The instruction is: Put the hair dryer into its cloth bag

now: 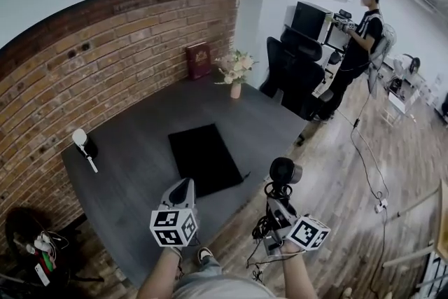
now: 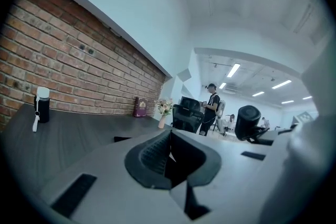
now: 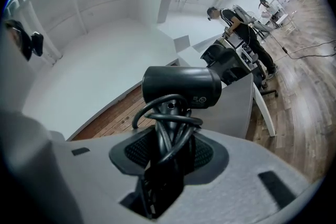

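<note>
Fingers (image 3: 137, 152) of right gripper (image 1: 278, 198) clamp the black hair dryer (image 3: 181, 86) by its cord-wrapped handle, just off the surface's (image 1: 133, 150) near right edge. Left gripper (image 1: 183, 187) fingers clenched, empty. Black cloth bag (image 1: 203, 159) lies flat mid-surface, near left gripper.

Open bench (image 1: 133, 171) surface surrounds the flat cloth bag (image 1: 204, 158); obstacles stand at its edges: flower vase (image 1: 236, 89), red box (image 1: 199, 60) by the brick wall (image 1: 105, 59), small device (image 1: 84, 144) at left.

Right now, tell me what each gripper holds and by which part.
Right gripper holds the hair dryer by its cord-wrapped handle; left gripper is shut and empty.
</note>
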`<action>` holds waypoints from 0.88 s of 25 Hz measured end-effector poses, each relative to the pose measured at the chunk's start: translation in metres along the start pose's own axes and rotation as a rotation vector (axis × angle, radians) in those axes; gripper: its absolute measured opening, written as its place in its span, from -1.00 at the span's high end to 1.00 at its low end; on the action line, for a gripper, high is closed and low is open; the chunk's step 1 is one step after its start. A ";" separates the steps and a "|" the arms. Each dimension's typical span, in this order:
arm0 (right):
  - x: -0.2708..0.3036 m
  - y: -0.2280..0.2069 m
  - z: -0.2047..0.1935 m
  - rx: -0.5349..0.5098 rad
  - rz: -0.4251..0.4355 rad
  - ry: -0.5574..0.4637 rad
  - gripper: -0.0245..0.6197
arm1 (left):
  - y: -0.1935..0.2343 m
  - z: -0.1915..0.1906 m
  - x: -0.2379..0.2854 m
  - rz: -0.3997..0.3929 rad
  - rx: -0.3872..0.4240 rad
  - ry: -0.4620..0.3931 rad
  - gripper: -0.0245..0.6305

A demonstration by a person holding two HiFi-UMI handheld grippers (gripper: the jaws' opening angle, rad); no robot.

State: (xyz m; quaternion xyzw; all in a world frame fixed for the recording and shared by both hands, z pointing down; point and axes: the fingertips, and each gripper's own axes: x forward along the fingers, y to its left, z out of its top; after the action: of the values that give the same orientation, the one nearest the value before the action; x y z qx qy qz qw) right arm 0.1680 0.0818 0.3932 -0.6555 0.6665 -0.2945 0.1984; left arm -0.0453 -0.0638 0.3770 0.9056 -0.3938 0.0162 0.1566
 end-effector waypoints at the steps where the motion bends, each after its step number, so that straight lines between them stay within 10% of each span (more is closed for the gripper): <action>1: 0.010 0.000 0.007 0.003 0.017 -0.003 0.43 | 0.003 0.001 0.009 0.005 -0.003 0.002 0.91; 22: 0.181 -0.032 0.039 -0.002 0.162 0.181 0.43 | 0.069 0.007 0.089 0.224 -0.035 0.023 0.91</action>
State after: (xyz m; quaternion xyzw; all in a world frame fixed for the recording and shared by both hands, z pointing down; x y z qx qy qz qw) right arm 0.2062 -0.1020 0.4069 -0.5706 0.7328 -0.3346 0.1598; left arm -0.0343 -0.1732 0.4030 0.8527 -0.4912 0.0370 0.1740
